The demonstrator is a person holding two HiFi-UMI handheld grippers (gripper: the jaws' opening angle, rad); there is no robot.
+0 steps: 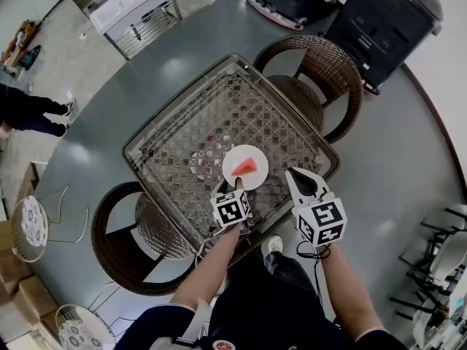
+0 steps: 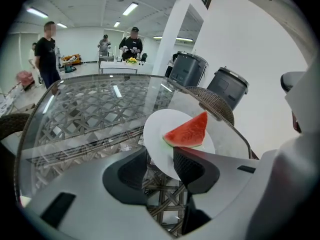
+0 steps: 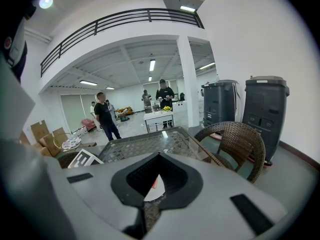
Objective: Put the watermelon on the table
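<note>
A red watermelon slice [image 1: 246, 168] [image 2: 189, 132] lies on a small white plate [image 1: 245, 154] [image 2: 159, 134]. The plate rests on the glass top of the wicker-lattice table [image 1: 182, 137] [image 2: 90, 109], near the front edge. My left gripper [image 1: 236, 186] [image 2: 160, 157] is open, and the plate's near rim sits in the wide gap between its pads without being pinched. To the plate's right, my right gripper [image 1: 293, 173] [image 3: 159, 157] hovers over the table's corner. Its fingertips meet in a point and hold nothing.
Wicker chairs stand at the far right [image 1: 321, 71] [image 3: 240, 144] and near left [image 1: 139, 239] of the table. Two dark bins [image 1: 387, 13] [image 2: 230, 86] stand beyond. A white counter [image 1: 135, 9] and several people [image 2: 47, 49] are farther off.
</note>
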